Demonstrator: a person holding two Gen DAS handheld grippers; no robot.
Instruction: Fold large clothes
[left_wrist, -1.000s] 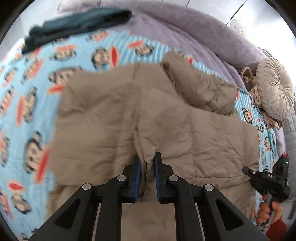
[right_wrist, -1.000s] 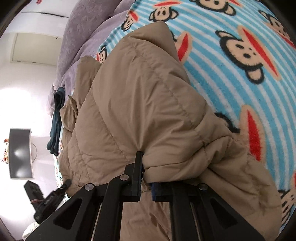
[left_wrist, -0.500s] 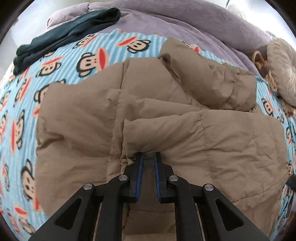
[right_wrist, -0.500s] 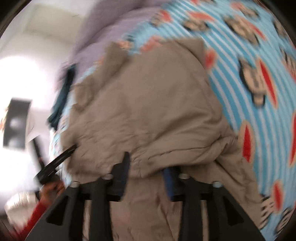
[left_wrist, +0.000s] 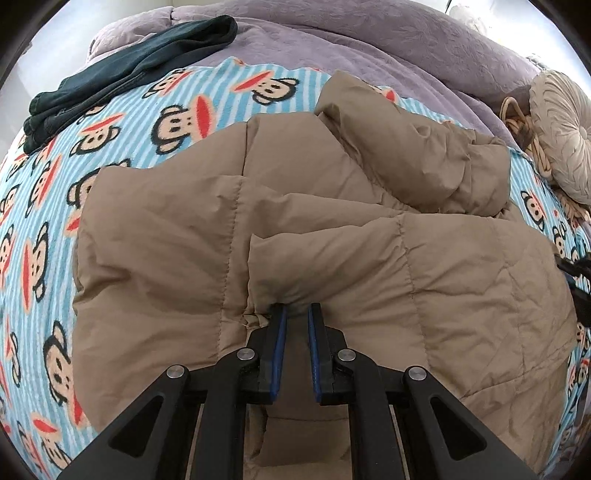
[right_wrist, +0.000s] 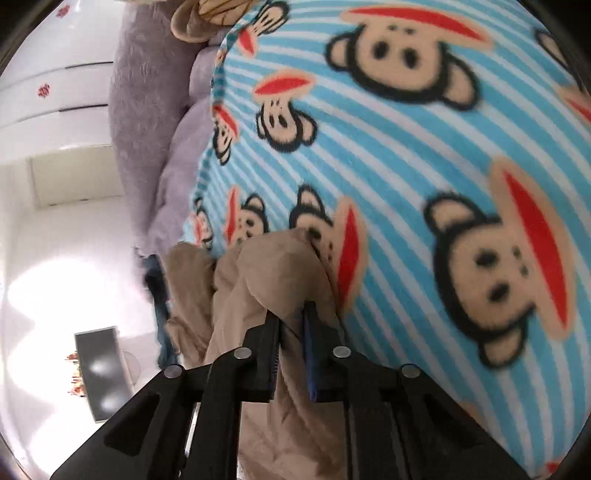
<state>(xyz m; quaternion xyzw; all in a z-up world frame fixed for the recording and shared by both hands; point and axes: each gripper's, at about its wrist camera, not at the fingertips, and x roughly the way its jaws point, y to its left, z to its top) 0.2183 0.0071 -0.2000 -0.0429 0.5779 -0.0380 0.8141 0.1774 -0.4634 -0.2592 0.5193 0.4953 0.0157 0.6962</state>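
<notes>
A tan puffer jacket (left_wrist: 332, 229) lies spread on a blue striped monkey-print blanket (left_wrist: 110, 122), with one part folded over its middle. My left gripper (left_wrist: 295, 310) points steeply down and is shut on the edge of that folded layer. In the right wrist view, the jacket (right_wrist: 273, 266) is bunched at the blanket's (right_wrist: 406, 166) near side. The jaws of my right gripper (right_wrist: 291, 317) are closing, and a ridge of tan fabric is pinched between the blue pads.
A dark green folded garment (left_wrist: 129, 70) lies at the blanket's far left. A purple comforter (left_wrist: 369, 44) runs along the back. A round beige cushion (left_wrist: 561, 136) sits at the right. Off the bed are a dark screen (right_wrist: 103, 373) and white cabinets (right_wrist: 55, 85).
My left gripper sank with its fold onto the jacket, then held still. My right gripper let go of the jacket's thick edge, swung sideways and closed on another ridge of it.
</notes>
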